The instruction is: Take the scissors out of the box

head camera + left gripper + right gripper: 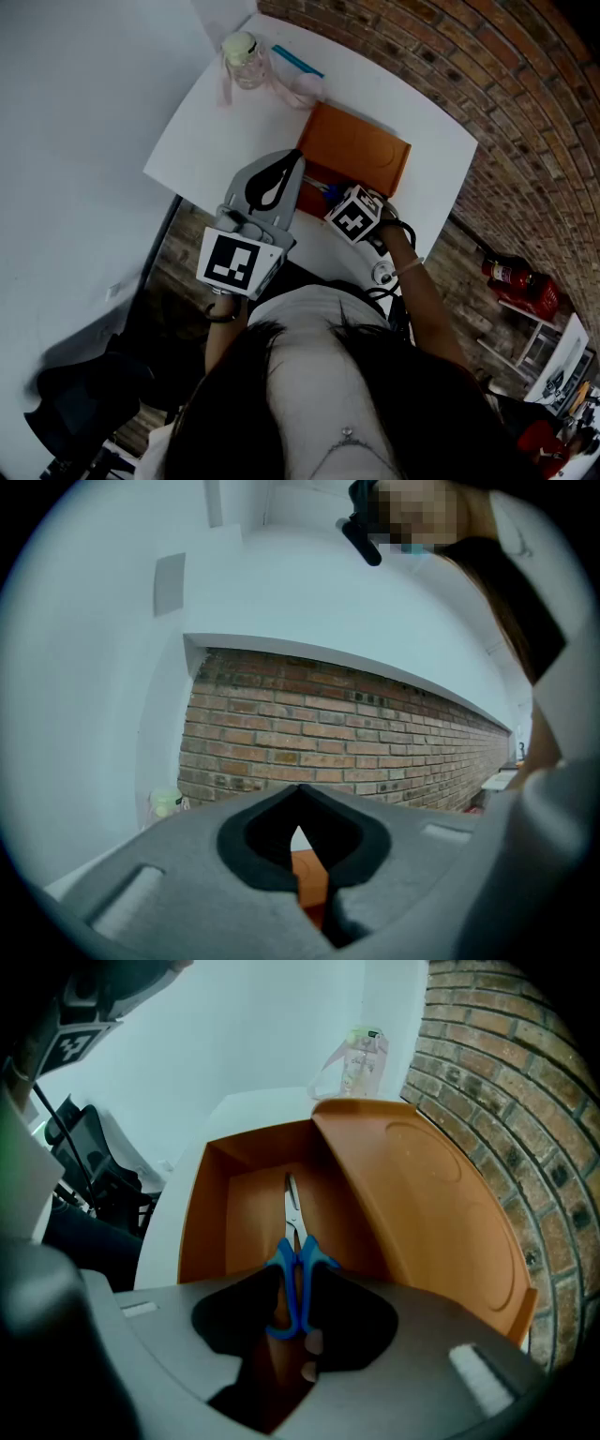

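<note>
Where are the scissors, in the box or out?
In: the scissors lie inside the open orange box, handles between the jaws of the open right gripper.

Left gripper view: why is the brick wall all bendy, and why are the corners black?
Left gripper view: the wide lens bends the brick wall and blacks out the corners. Right gripper view: same round frame; the scissors and box are sharp, though shadowed nearest the camera. Head view: dim, with the table edges bowed.
</note>
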`<state>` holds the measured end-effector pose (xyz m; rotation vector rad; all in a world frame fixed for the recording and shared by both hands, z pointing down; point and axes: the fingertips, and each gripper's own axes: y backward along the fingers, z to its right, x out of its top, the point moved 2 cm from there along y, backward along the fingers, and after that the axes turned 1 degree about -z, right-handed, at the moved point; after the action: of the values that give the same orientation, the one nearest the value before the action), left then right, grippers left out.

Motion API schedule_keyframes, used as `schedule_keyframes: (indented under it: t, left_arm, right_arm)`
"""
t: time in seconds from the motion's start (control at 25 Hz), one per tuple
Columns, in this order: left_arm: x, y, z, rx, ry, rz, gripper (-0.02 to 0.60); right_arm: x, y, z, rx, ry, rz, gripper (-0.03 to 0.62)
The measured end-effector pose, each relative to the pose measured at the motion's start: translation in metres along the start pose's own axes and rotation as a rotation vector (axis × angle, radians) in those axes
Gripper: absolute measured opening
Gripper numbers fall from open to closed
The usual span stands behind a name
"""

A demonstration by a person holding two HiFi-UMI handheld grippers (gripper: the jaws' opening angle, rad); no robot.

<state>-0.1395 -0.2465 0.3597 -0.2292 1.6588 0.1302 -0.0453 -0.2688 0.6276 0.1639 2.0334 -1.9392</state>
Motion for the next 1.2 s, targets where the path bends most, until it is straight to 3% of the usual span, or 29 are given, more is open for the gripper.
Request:
schedule_keyframes:
  t: [0.64, 1.2]
  left_arm:
    - [0.005, 0.0, 0.007, -0.012, -0.018, 0.009, 0.0]
    - [0.01, 0.004, 0.014, -0.028, -0.036, 0.018, 0.0]
  right_arm:
    - [-0.005, 0.0, -0.007, -0.019, 0.064, 0.024, 0.1]
    - [-0.006, 0.006, -0.005, -0.059, 0.044, 0.054, 0.098]
